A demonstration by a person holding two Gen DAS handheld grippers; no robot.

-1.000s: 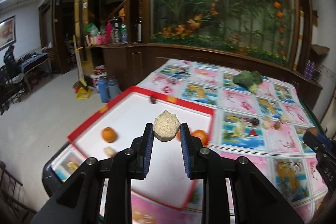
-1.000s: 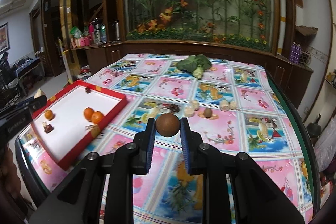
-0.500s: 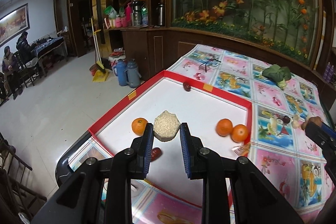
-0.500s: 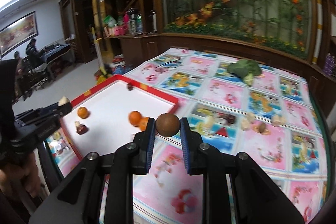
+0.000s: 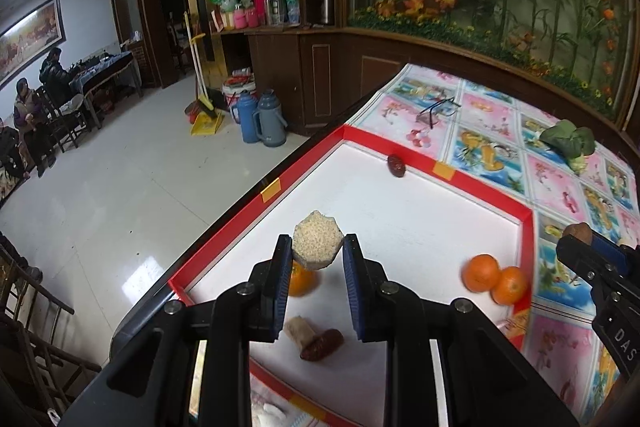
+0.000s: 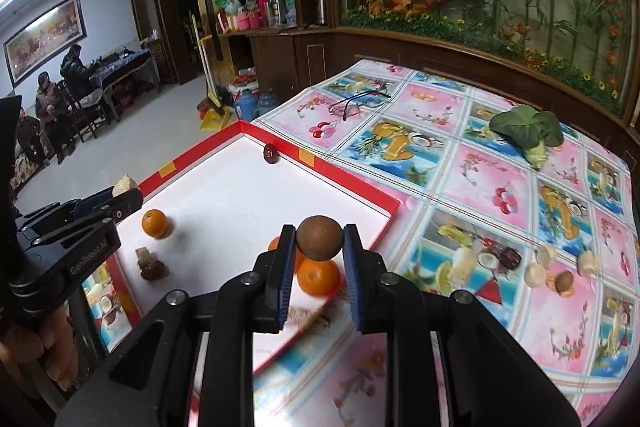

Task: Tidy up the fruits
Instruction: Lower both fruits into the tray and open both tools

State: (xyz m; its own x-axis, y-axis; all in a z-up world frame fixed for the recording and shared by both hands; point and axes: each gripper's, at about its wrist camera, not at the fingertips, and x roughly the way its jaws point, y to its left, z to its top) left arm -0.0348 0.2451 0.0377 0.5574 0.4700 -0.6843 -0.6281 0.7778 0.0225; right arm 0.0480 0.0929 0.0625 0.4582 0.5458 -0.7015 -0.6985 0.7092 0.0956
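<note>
My left gripper (image 5: pixel 317 253) is shut on a beige hexagonal piece (image 5: pixel 317 245), held above the left part of the red-rimmed white tray (image 5: pixel 400 219). My right gripper (image 6: pixel 319 245) is shut on a brown round fruit (image 6: pixel 319 237), held over the tray's right edge (image 6: pixel 384 203). In the tray lie three oranges (image 5: pixel 480 272) (image 5: pixel 509 285) (image 5: pixel 301 281), a dark date (image 5: pixel 396 165) at the far rim, and a date with a pale piece (image 5: pixel 316 341) near me. The left gripper also shows in the right wrist view (image 6: pixel 124 193).
On the patterned tablecloth (image 6: pixel 480 179) lie a green vegetable (image 6: pixel 528 131), eyeglasses (image 6: pixel 356 103), and several small nuts and pale pieces (image 6: pixel 560 273). The table edge drops to the floor on the left. Thermos flasks (image 5: pixel 260 121) and seated people (image 5: pixel 36 107) are beyond.
Both grippers have moved left toward the tray with their loads. The left one has come lower over the tray's left side. The right one has reached the tray's right edge.
</note>
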